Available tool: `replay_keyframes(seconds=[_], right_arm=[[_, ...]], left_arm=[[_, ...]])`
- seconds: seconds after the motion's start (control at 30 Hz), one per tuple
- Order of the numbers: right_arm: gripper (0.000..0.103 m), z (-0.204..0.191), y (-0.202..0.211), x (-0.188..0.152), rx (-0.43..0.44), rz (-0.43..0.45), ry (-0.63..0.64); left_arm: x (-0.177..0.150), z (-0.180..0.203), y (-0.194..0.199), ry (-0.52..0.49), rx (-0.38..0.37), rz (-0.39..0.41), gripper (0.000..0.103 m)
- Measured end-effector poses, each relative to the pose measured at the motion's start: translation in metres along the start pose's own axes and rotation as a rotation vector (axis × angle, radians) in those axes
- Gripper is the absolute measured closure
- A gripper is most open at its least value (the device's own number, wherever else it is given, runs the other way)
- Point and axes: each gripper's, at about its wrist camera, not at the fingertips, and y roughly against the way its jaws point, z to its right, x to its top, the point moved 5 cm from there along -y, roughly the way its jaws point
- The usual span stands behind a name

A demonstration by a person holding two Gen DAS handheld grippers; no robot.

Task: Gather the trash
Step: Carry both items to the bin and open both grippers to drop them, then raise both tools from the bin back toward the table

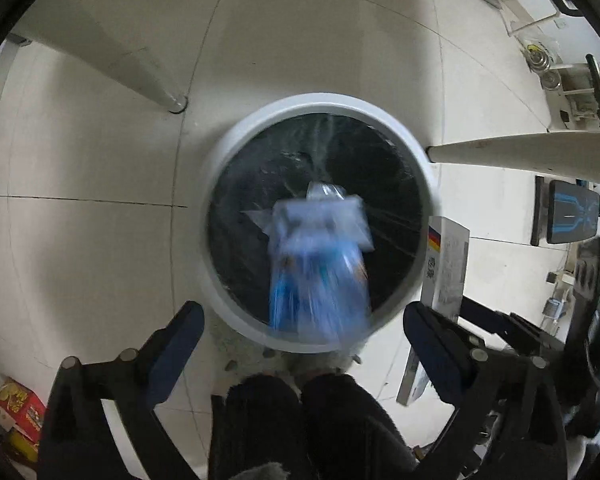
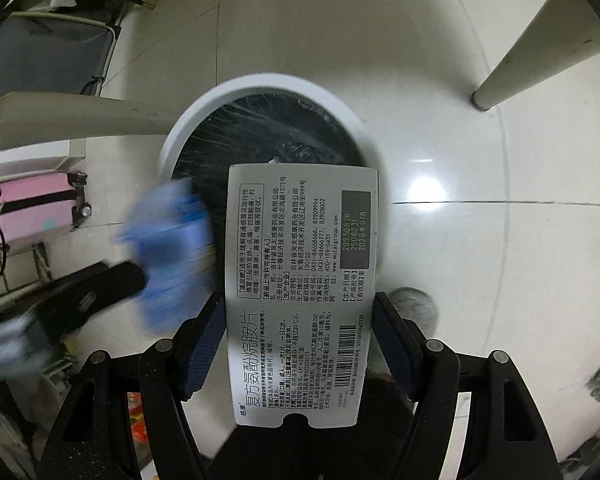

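Observation:
A round white bin [image 1: 236, 132] with a black liner stands on the tiled floor right below both grippers. My left gripper [image 1: 302, 312] is wide open above its near rim. A blurred blue plastic packet [image 1: 320, 264] hangs loose in the air between the spread fingers, over the bin's mouth, with neither pad touching it. In the right wrist view the same packet [image 2: 172, 248] shows at the left beside the bin [image 2: 204, 112]. My right gripper [image 2: 300, 300] is shut on a white medicine box [image 2: 300, 280] printed with black text, held over the bin's near edge. The box [image 1: 446, 264] also shows at the bin's right side.
Pale table legs slant past the bin on both sides [image 1: 156, 76] [image 1: 520, 152] [image 2: 512, 68]. A person's dark fuzzy slippers [image 1: 300, 420] stand just before the bin. A red and yellow carton [image 1: 16, 412] lies at the lower left, and a pink case [image 2: 36, 208] stands at the left.

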Motion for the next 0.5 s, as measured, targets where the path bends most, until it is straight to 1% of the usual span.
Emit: replay_keyframes(seconds=[0.03, 0.07, 0.1, 0.17, 0.23, 0.3, 0.33, 0.43, 0.5], right_arm=[[0.027, -0.003, -0.009, 0.002, 0.007, -0.006, -0.009], [0.019, -0.002, -0.012, 0.004, 0.013, -0.008, -0.012], [0.001, -0.003, -0.013, 0.005, 0.013, -0.004, -0.011], [0.0, -0.002, -0.014, 0.009, 0.002, 0.017, -0.008], [0.0, -0.005, -0.009, 0.01, -0.018, 0.023, -0.003], [0.0, -0.005, -0.001, 0.008, -0.065, 0.039, 0.01], [0.0, -0.006, 0.004, 0.007, -0.108, 0.05, 0.022], [0.0, -0.009, 0.024, 0.001, -0.194, 0.078, 0.038], [0.0, -0.013, 0.04, -0.003, -0.23, 0.095, 0.041]], left_arm=[[-0.001, -0.005, 0.003, -0.003, 0.02, 0.005, 0.001], [-0.003, -0.007, 0.006, -0.006, 0.034, 0.011, 0.001], [-0.005, -0.012, 0.011, -0.009, 0.053, 0.022, 0.001], [-0.007, -0.02, 0.021, -0.014, 0.092, 0.042, 0.001], [-0.011, -0.026, 0.037, -0.025, 0.151, 0.073, 0.001], [-0.015, -0.032, 0.049, -0.036, 0.199, 0.095, 0.001], [-0.019, -0.032, 0.059, -0.044, 0.236, 0.113, 0.001], [-0.028, -0.028, 0.081, -0.054, 0.27, 0.141, 0.001], [-0.035, -0.024, 0.099, -0.057, 0.274, 0.152, 0.001]])
